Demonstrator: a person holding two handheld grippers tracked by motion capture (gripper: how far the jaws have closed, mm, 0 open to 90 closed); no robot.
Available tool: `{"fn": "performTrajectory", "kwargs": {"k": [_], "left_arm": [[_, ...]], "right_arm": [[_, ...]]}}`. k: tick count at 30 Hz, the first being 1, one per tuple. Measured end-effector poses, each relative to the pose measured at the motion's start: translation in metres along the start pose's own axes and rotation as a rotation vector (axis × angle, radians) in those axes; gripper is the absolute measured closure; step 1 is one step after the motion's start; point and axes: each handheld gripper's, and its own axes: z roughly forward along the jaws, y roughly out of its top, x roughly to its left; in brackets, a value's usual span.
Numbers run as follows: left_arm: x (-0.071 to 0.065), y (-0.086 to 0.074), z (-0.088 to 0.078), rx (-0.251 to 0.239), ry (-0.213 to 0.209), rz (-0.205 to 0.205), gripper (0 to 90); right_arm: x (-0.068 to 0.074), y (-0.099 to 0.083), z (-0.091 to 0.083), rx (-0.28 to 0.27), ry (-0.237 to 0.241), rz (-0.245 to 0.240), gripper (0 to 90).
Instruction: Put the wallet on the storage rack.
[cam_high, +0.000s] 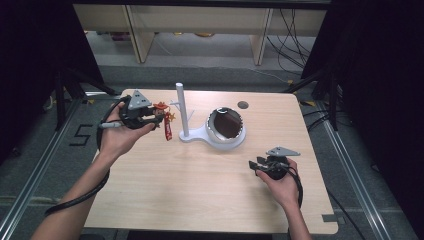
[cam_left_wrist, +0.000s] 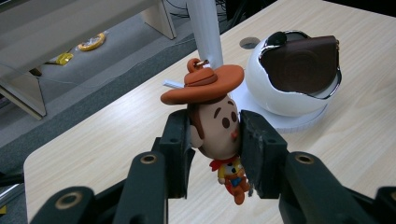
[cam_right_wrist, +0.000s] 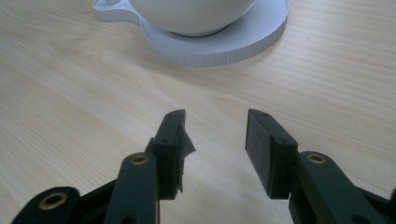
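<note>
A cowboy doll keychain (cam_left_wrist: 219, 126) with an orange-brown hat hangs beside the white post (cam_left_wrist: 205, 28) of a stand. My left gripper (cam_left_wrist: 215, 140) is shut on the doll's head, one pad on each side. In the high view the left gripper (cam_high: 154, 116) is at the table's far left, with the doll (cam_high: 161, 107) and its red strap (cam_high: 168, 131) just left of the post (cam_high: 181, 107). The stand's base carries a white round shell (cam_high: 226, 127) with a dark brown inside. My right gripper (cam_high: 255, 165) hovers low at the near right, open, nothing between its jaws (cam_right_wrist: 215, 135).
The wooden table (cam_high: 200, 190) has a round cable hole (cam_high: 243, 105) behind the shell. The stand's flat white base (cam_right_wrist: 219, 42) lies just ahead of the right gripper. Shelf legs and floor cables are beyond the far edge. Black curtains flank both sides.
</note>
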Motion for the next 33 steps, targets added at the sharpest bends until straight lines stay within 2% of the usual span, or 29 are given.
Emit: {"fn": "performTrajectory", "kwargs": {"k": [4,7,8,11,12,13,14,15,16,18,19,22,24,25,26,27,29,31,32,33], "left_arm": [[0.001,0.003,0.001,-0.016,0.004,-0.012,63.7],[0.001,0.004,0.001,-0.017,0.005,-0.013,63.7],[0.002,0.005,0.000,-0.004,0.003,0.005,63.7],[0.002,0.007,0.000,-0.004,0.003,0.010,63.7],[0.001,0.008,0.000,-0.006,0.002,0.010,63.7],[0.000,0.008,0.001,-0.027,0.004,-0.008,63.7],[0.000,0.010,0.000,-0.012,-0.001,0.014,63.7],[-0.001,0.010,0.000,-0.028,-0.001,-0.002,63.7],[-0.001,0.011,0.000,-0.022,-0.004,0.008,63.7],[-0.003,0.012,0.001,-0.039,-0.006,-0.002,63.7],[-0.002,0.013,0.000,-0.022,-0.006,0.016,63.7],[-0.002,0.015,0.001,-0.022,-0.007,0.021,63.7],[-0.002,0.016,0.004,-0.030,-0.004,0.006,63.7],[-0.001,0.016,0.004,-0.017,-0.007,0.017,63.7],[-0.001,0.016,0.007,-0.025,-0.004,0.002,63.6],[0.001,0.016,0.007,-0.014,-0.005,0.012,63.7],[0.002,0.015,0.010,-0.025,-0.004,-0.009,63.6],[0.004,0.015,0.011,-0.012,-0.004,0.002,63.6],[0.003,0.014,0.013,-0.029,-0.001,-0.023,63.7],[0.005,0.014,0.013,-0.006,-0.004,0.001,63.7]], "right_arm": [[0.002,0.000,-0.001,0.022,-0.007,0.013,58.6],[0.001,0.000,-0.001,0.013,-0.010,0.004,58.6],[0.001,0.000,-0.001,0.013,-0.010,0.004,58.6],[0.000,0.000,-0.001,0.011,-0.006,0.003,58.6],[0.000,0.000,-0.001,0.011,-0.007,0.004,58.6],[0.000,0.000,-0.001,0.014,-0.007,0.006,58.6],[0.001,0.000,-0.001,0.018,-0.011,0.004,58.6],[0.001,-0.001,-0.001,0.019,-0.017,0.003,58.6],[0.000,-0.001,-0.001,0.019,-0.017,0.003,58.6],[0.000,-0.001,-0.001,0.020,-0.017,0.003,58.6],[0.000,-0.001,-0.001,0.020,-0.017,0.003,58.6],[0.001,-0.001,-0.001,0.019,-0.017,0.002,58.6],[0.001,-0.001,-0.001,0.021,-0.016,0.002,58.6],[0.000,-0.002,0.001,0.009,0.002,0.006,58.6],[0.000,-0.002,0.001,0.017,0.015,0.016,58.6],[0.000,-0.002,0.001,0.016,0.014,0.014,58.6],[0.000,-0.002,0.000,0.019,-0.005,0.002,58.6],[0.000,-0.002,0.002,0.016,0.013,0.017,58.6],[0.000,-0.002,0.002,0.015,0.013,0.017,58.6],[0.001,-0.002,0.002,0.015,0.013,0.016,58.6]]}}
